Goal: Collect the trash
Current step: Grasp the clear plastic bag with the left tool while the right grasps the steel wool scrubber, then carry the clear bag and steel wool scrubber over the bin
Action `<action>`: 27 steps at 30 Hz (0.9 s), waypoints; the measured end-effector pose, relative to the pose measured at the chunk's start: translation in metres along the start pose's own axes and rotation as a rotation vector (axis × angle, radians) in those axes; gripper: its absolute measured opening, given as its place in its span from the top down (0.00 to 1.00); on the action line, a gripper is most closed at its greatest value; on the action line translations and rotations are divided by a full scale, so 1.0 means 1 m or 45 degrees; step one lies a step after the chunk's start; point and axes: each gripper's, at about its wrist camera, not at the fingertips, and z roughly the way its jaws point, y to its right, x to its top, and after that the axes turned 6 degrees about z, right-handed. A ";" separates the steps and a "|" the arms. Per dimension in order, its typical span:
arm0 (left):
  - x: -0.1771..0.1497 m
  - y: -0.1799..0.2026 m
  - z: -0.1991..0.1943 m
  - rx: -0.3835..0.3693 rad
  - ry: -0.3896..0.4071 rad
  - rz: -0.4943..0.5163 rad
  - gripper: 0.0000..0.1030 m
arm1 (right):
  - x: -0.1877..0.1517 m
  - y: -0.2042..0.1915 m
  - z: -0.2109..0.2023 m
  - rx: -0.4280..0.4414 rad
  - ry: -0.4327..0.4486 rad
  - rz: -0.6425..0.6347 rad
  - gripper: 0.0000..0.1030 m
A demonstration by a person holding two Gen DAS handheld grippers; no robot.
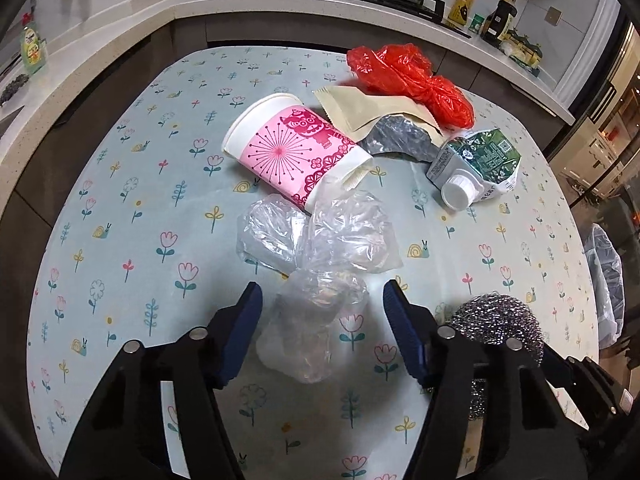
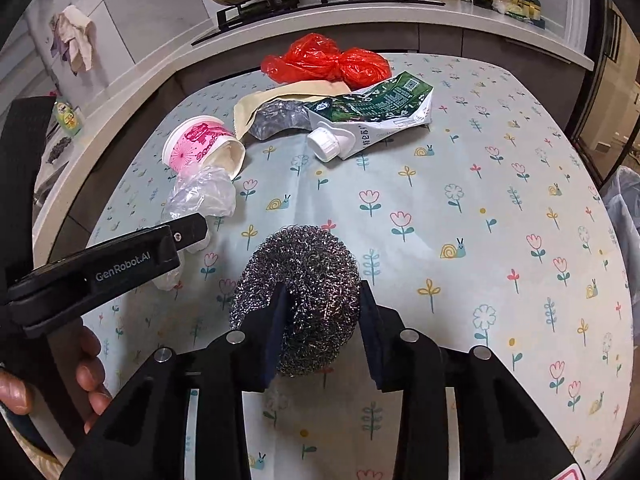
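A: Trash lies scattered over the flower-print tabletop (image 1: 132, 216). Where does each piece sit?

B: A crumpled clear plastic bag (image 1: 316, 264) lies near, between the blue pads of the left claw (image 1: 322, 300). That claw stands partly open; its pads flank the bag with a gap on each side, so nothing is held.

A: And the right claw?

B: The right claw (image 2: 322, 308) has its pads pressed into both sides of a round steel-wool scouring ball (image 2: 304, 280), which rests on the tabletop at the near edge.

A: What lies farther off?

B: A pink and white paper cup (image 1: 292, 152) lies on its side just beyond the clear bag, touching it. To its right sit a beige paper pouch (image 1: 372, 108), a grey crumpled plastic film (image 1: 400, 140), and a flattened green and white carton with a white screw cap (image 1: 476, 164). At the far edge is a knotted red plastic bag (image 1: 408, 80).

A: Anything of the person?

B: Fingers (image 2: 90, 364) grip the left tool's handle at the near left in the right wrist view.
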 end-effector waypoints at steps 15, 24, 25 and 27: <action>-0.007 0.006 -0.013 -0.047 0.000 0.024 0.72 | -0.002 0.000 -0.006 0.021 0.021 0.004 0.71; -0.001 0.035 -0.042 -0.065 0.065 0.075 0.72 | 0.005 0.029 -0.043 0.011 0.128 0.084 0.71; 0.001 0.041 -0.045 -0.066 0.074 0.087 0.72 | 0.006 0.033 -0.048 0.007 0.143 0.095 0.71; 0.002 0.053 -0.052 -0.073 0.089 0.113 0.72 | 0.007 0.043 -0.057 0.001 0.168 0.118 0.71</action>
